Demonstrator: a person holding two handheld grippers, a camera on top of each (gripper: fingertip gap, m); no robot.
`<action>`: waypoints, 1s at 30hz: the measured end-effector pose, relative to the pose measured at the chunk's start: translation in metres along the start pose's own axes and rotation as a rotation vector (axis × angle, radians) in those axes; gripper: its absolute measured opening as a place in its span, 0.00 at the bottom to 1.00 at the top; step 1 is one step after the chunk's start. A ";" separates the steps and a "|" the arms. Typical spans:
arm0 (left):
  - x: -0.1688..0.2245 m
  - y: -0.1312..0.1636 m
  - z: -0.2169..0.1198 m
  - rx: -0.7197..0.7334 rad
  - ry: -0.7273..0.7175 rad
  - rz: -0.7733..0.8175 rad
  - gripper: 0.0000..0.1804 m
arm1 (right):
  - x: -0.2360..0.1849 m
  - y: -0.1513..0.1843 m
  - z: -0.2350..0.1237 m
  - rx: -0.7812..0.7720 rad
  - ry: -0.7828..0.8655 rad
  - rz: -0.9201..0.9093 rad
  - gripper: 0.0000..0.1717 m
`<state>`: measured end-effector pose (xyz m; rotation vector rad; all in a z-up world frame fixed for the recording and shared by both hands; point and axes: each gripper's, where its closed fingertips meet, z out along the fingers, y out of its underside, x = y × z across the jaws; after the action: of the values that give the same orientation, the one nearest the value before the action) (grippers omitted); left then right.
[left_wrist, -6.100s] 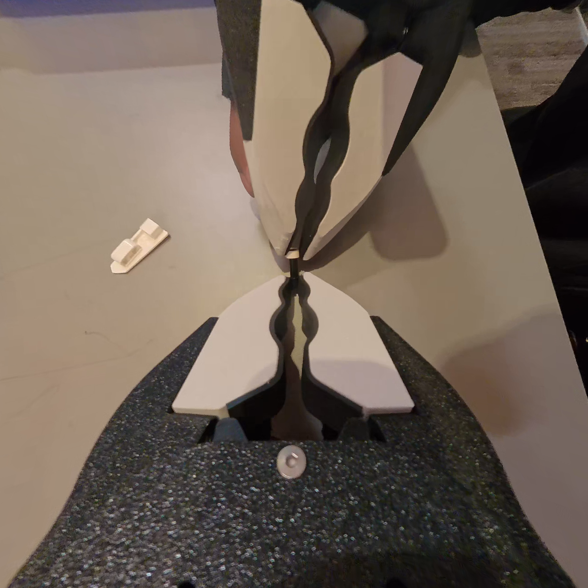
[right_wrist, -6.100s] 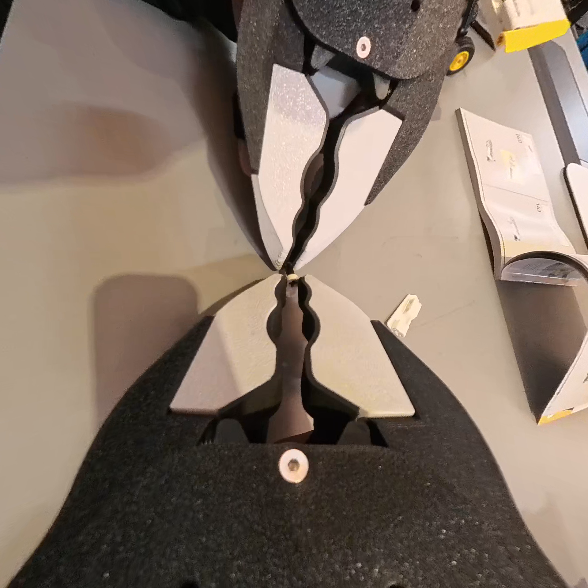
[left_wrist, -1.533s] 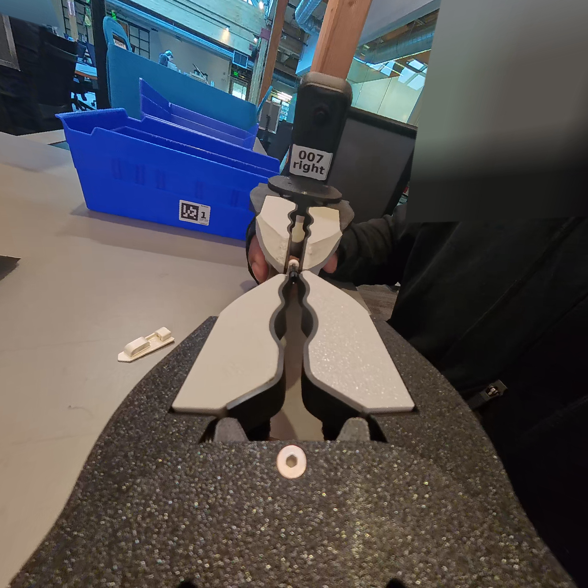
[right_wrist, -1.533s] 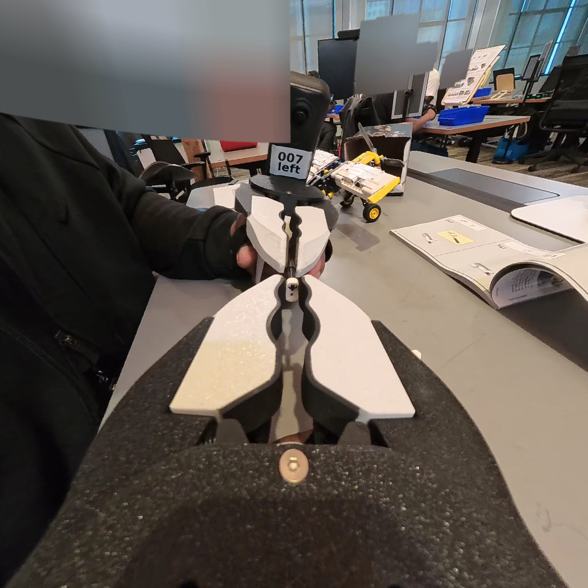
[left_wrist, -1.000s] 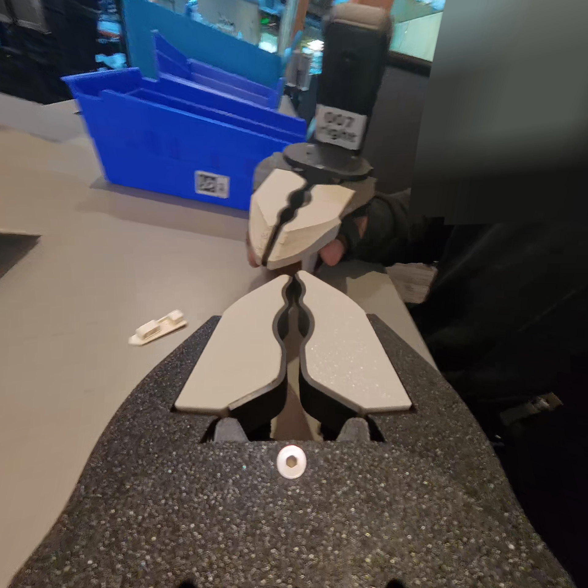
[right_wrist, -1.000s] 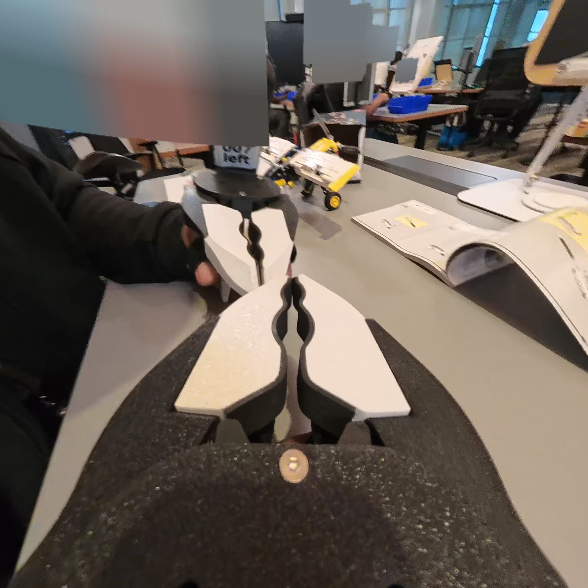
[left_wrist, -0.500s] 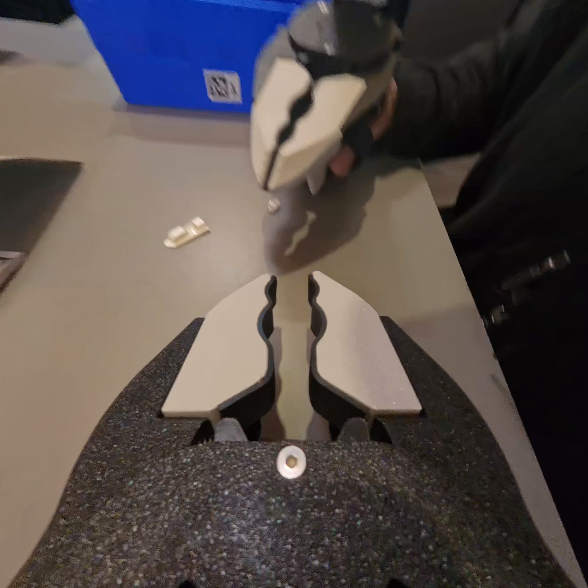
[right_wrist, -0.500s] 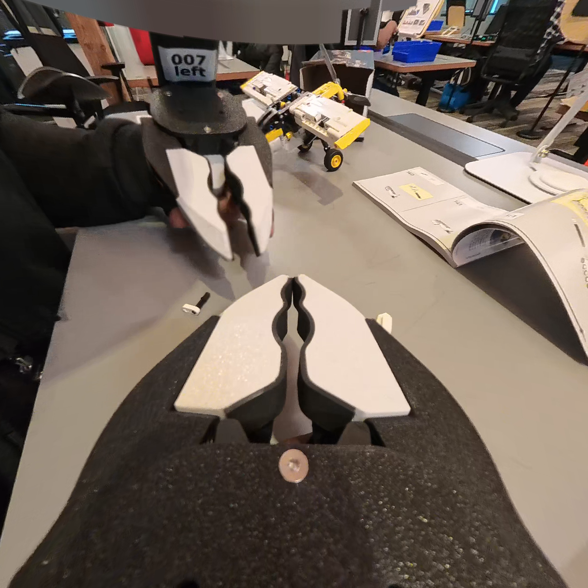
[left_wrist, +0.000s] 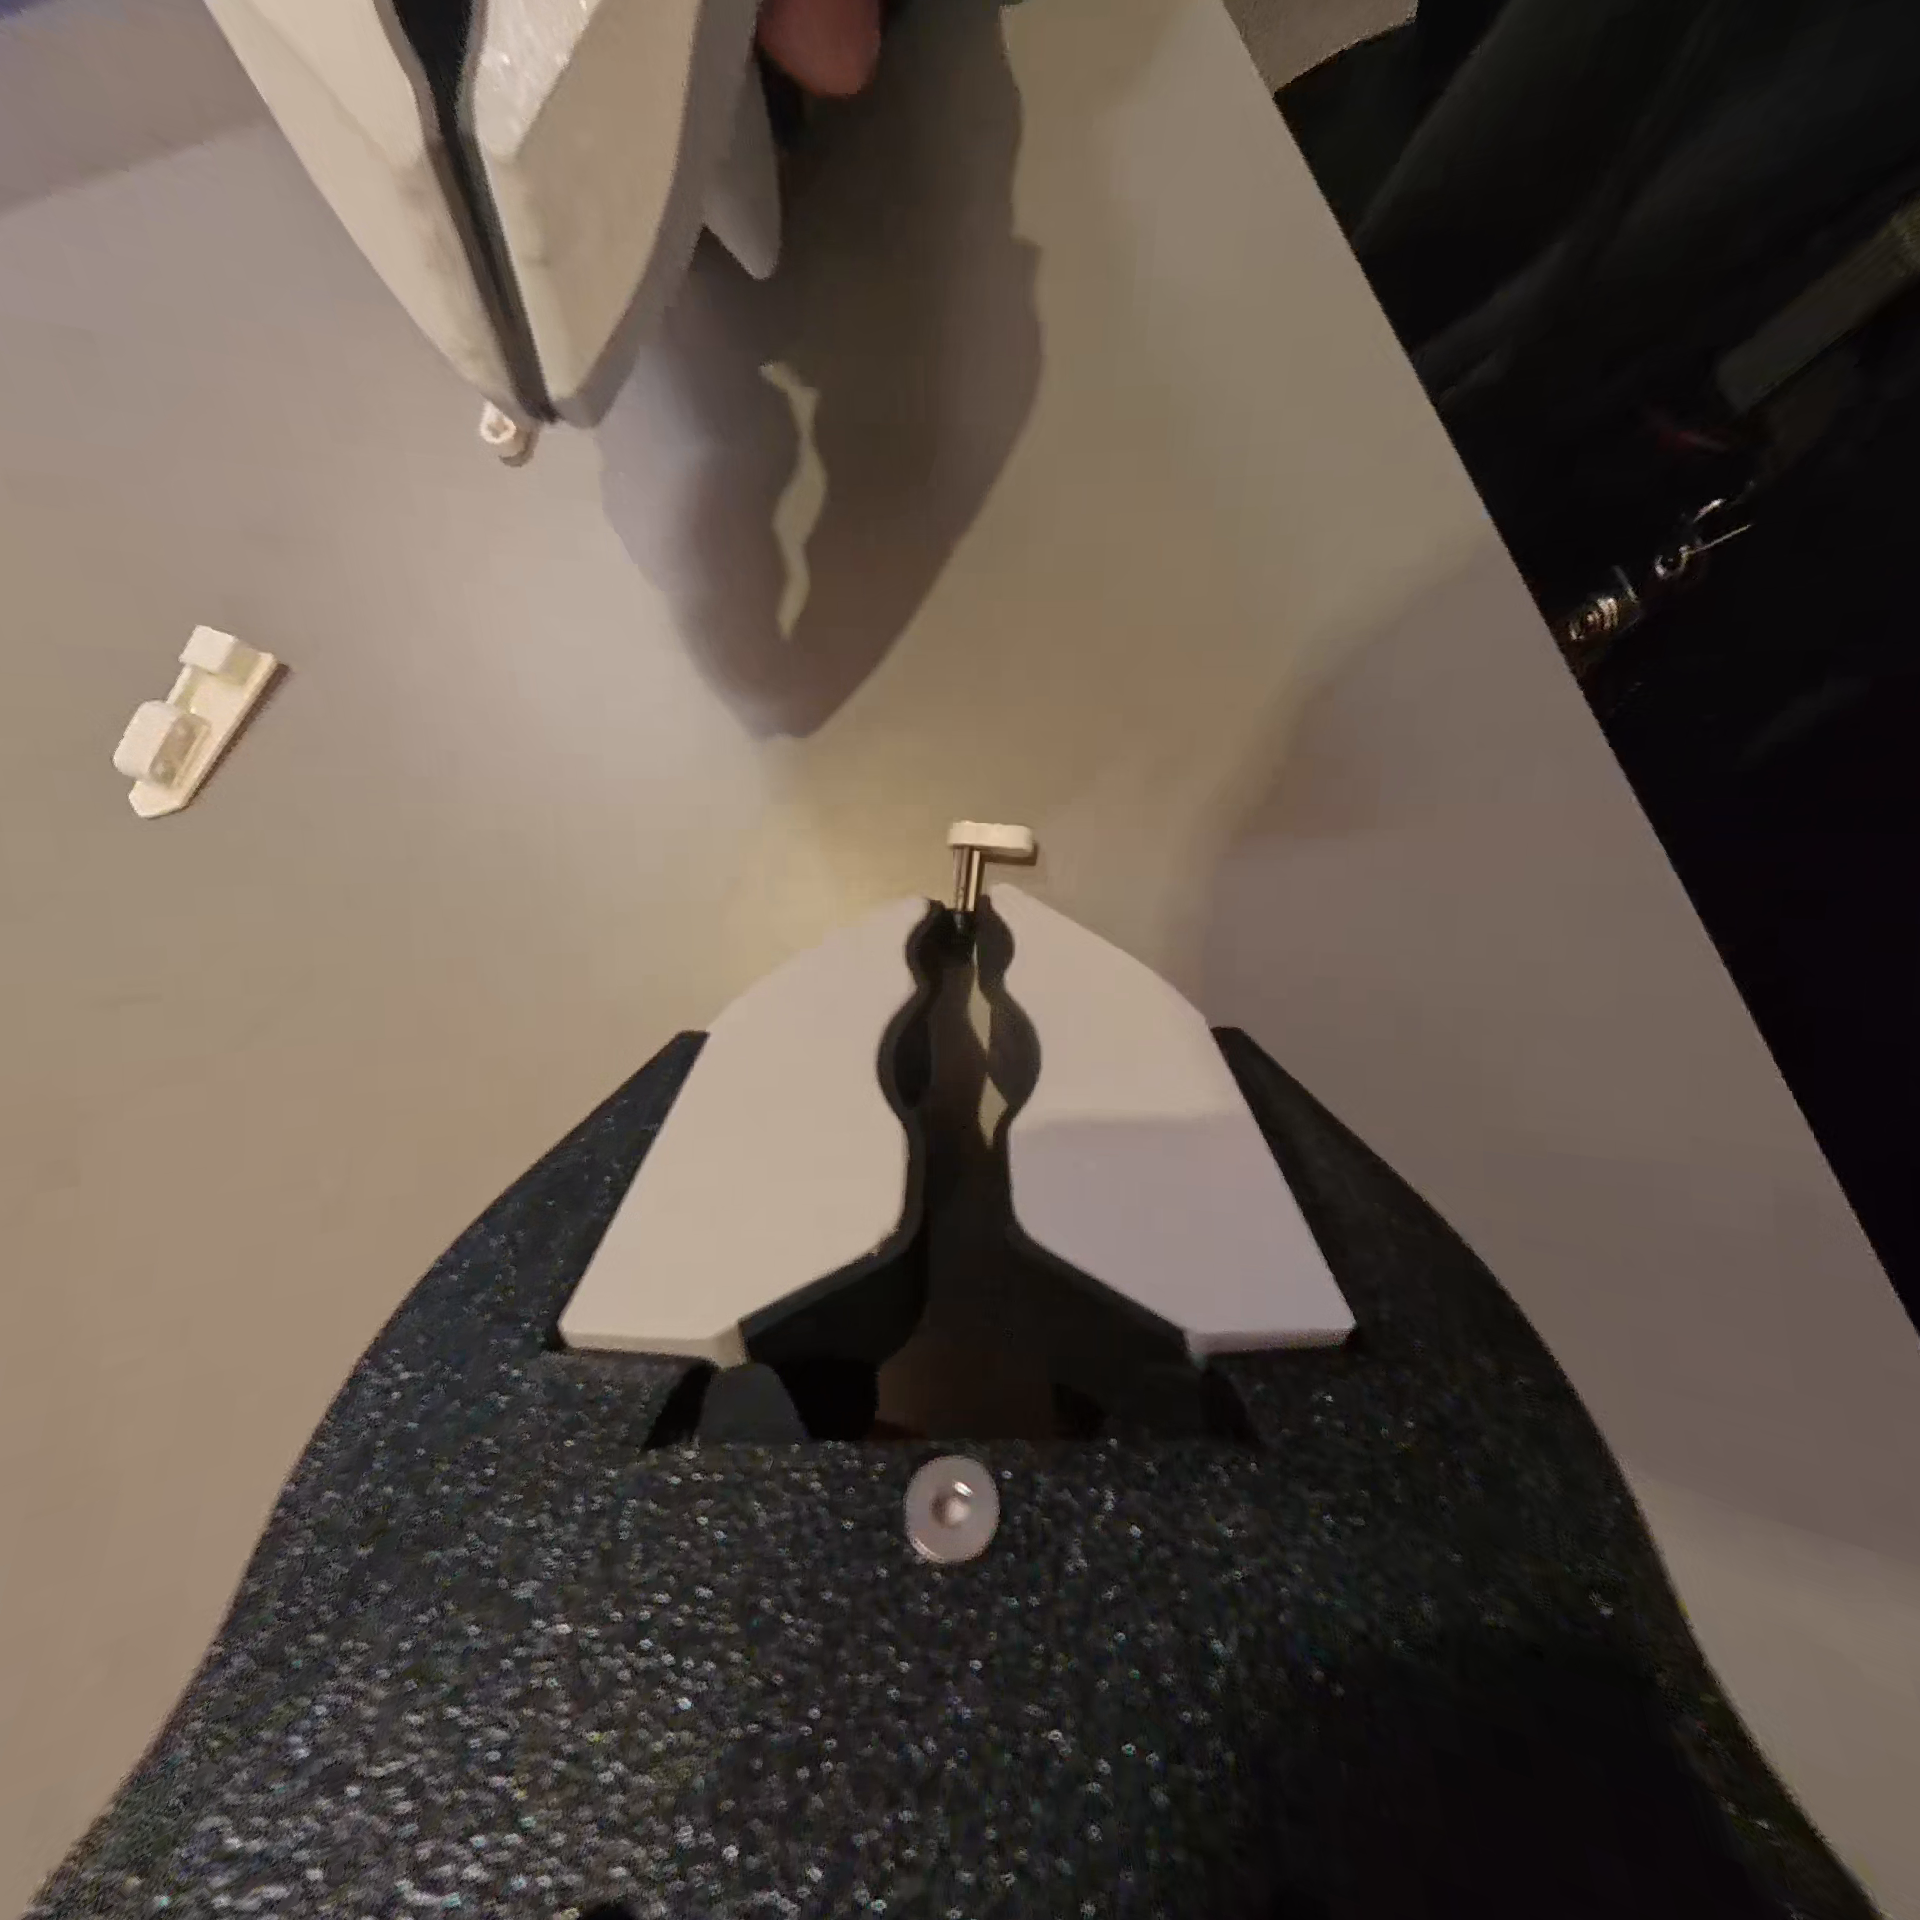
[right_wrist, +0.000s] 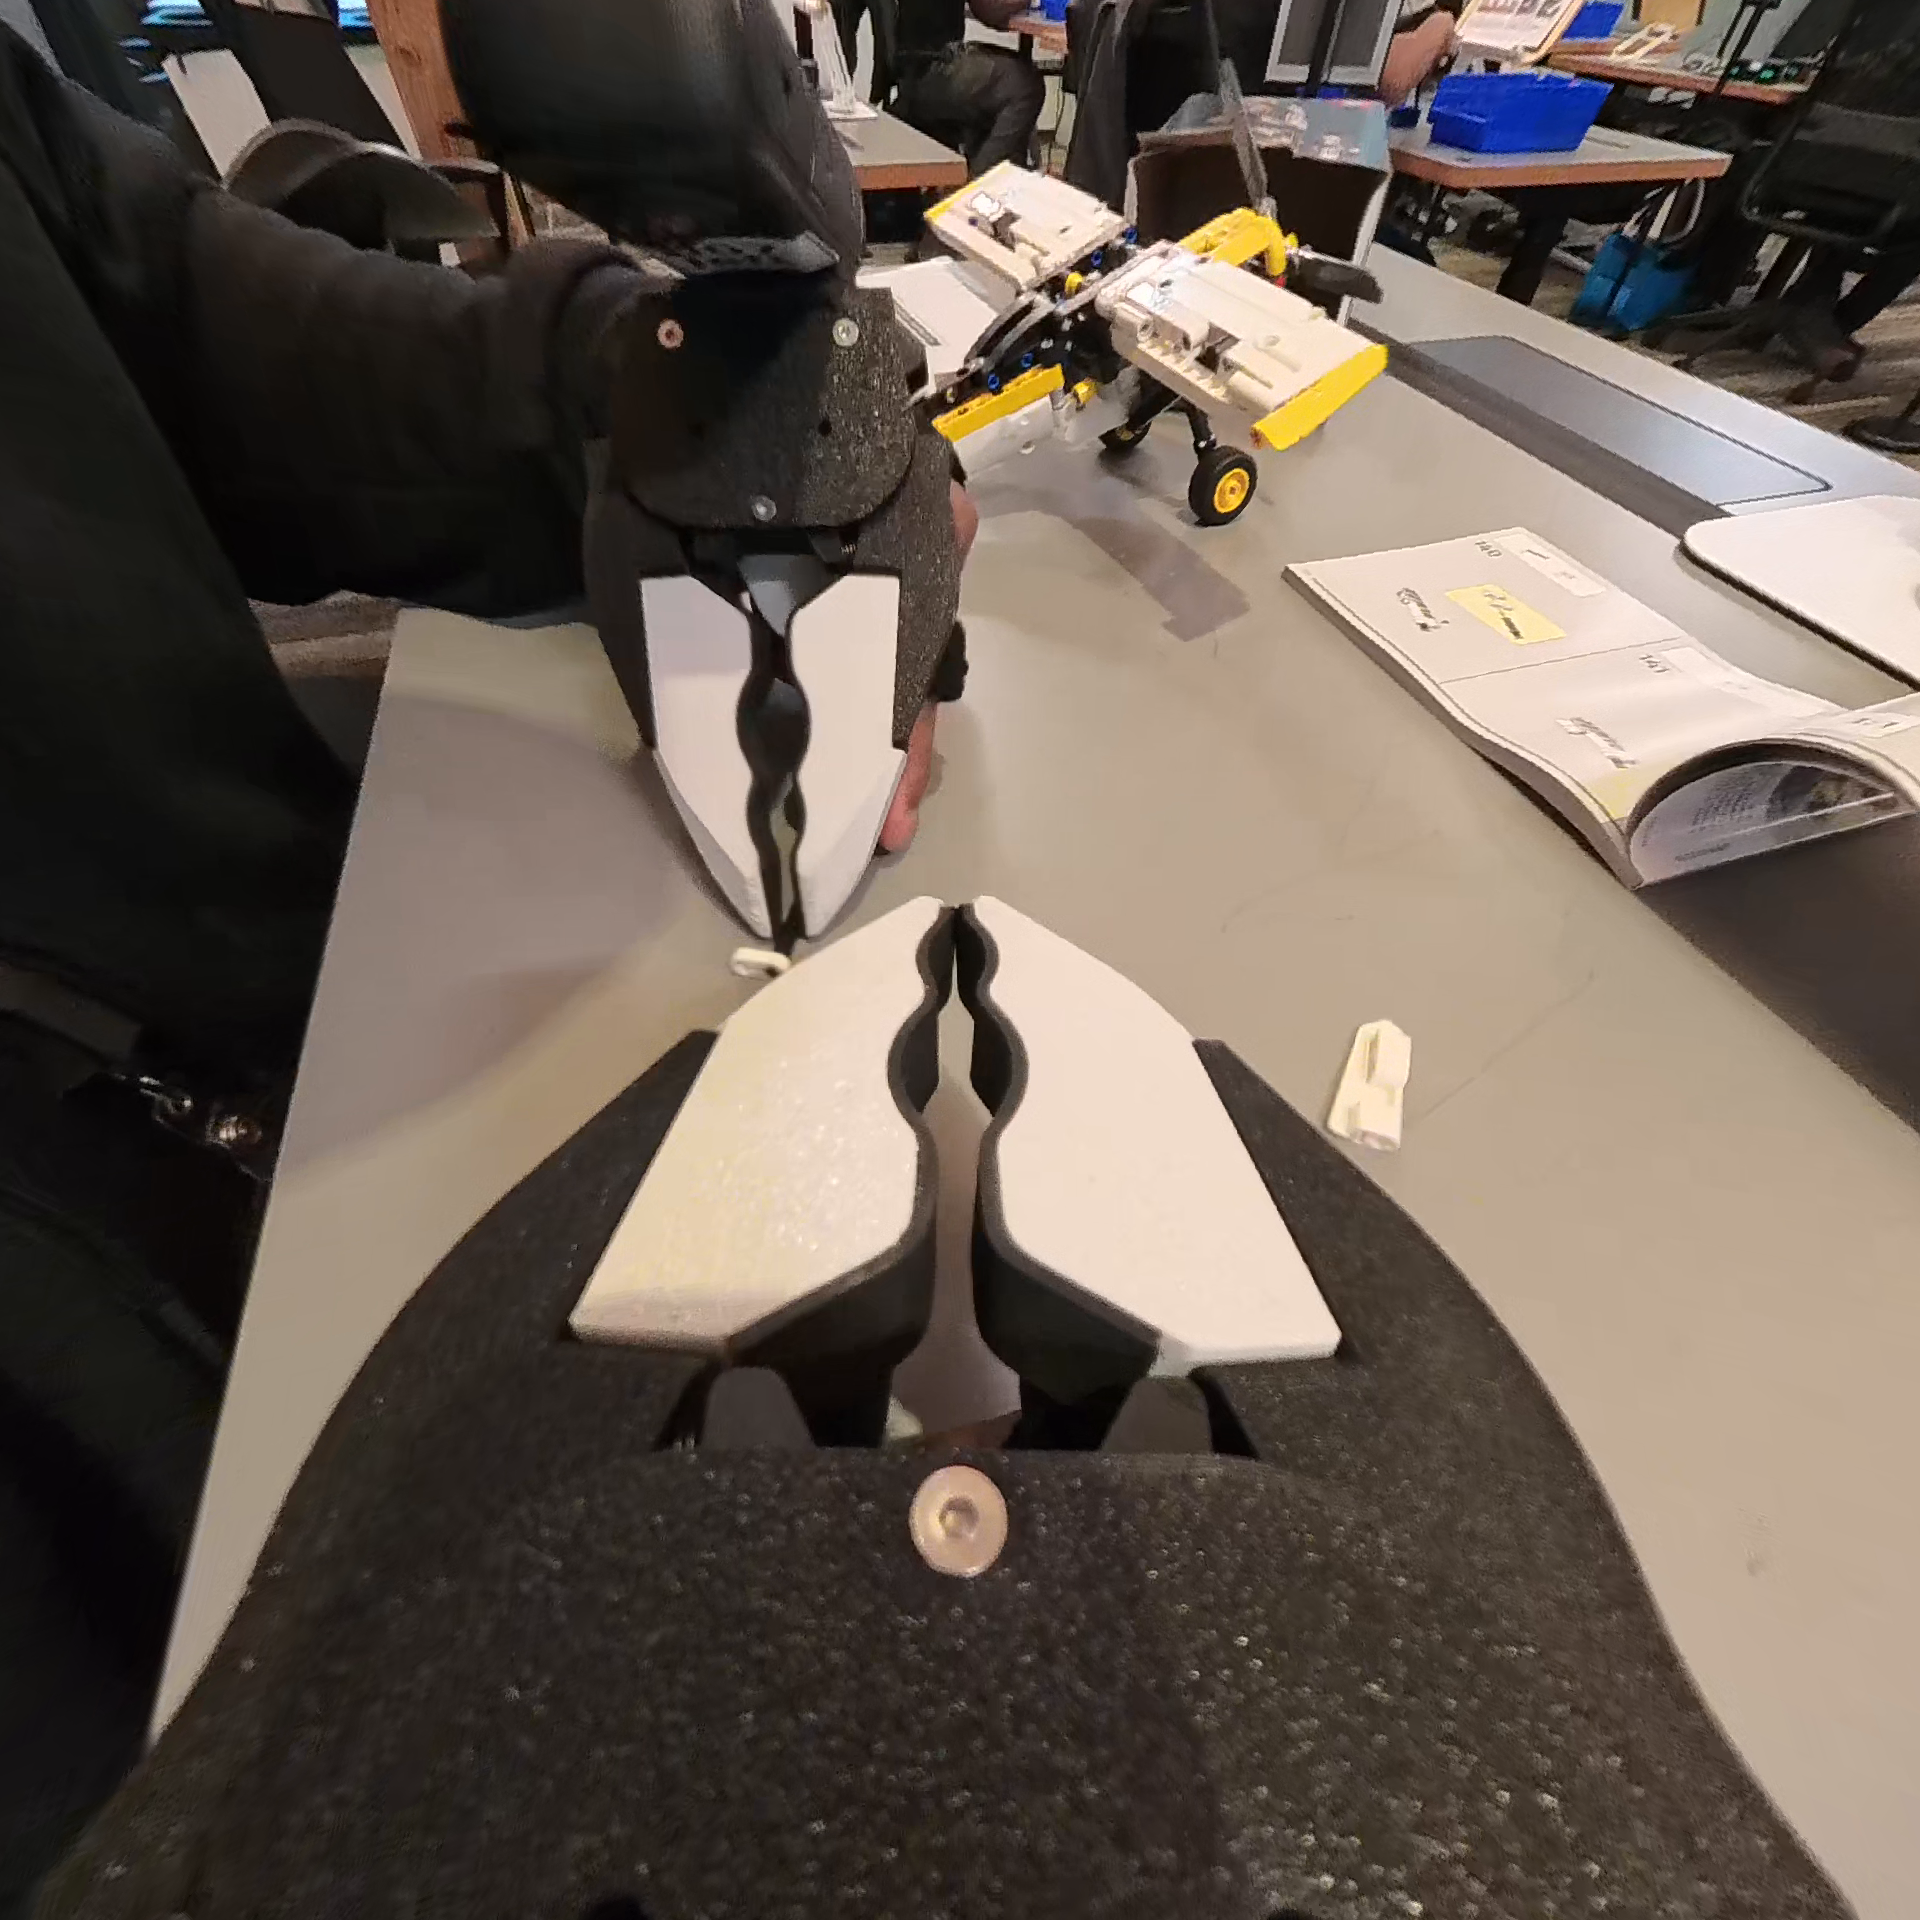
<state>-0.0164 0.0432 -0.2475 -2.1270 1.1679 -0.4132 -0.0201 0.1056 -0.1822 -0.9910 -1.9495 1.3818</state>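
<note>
Pin (left_wrist: 982, 854) with white head pokes from left claw (left_wrist: 964, 902) tips, pinched; right claw (right_wrist: 954, 906) closed bare.

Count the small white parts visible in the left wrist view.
3: a flat clip piece at left; a tiny piece by the right gripper's tip; a white-capped pin between the left gripper's fingertips. Others may be hidden.

My left gripper (left_wrist: 961, 902) pinches the dark shaft of a small pin (left_wrist: 982, 854) at the very tips of its fingers; the pin's flat white head points away, low over the grey table (left_wrist: 416, 935). A white clip-like piece (left_wrist: 192, 719) lies flat, well apart to the left.
</note>
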 end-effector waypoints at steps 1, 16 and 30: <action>-0.001 0.000 0.000 -0.007 -0.010 -0.003 0.03 | -0.001 0.001 0.000 -0.011 0.003 0.003 0.00; -0.099 -0.057 -0.044 0.121 -0.905 0.383 0.03 | 0.045 -0.018 0.002 0.007 -0.083 0.396 0.12; -0.104 -0.059 -0.032 0.273 -0.781 0.247 0.05 | 0.052 -0.005 0.015 -0.049 -0.109 0.227 0.04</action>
<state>-0.0545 0.1398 -0.1797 -1.6285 0.8271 0.3371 -0.0633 0.1388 -0.1809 -1.2142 -2.0079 1.5465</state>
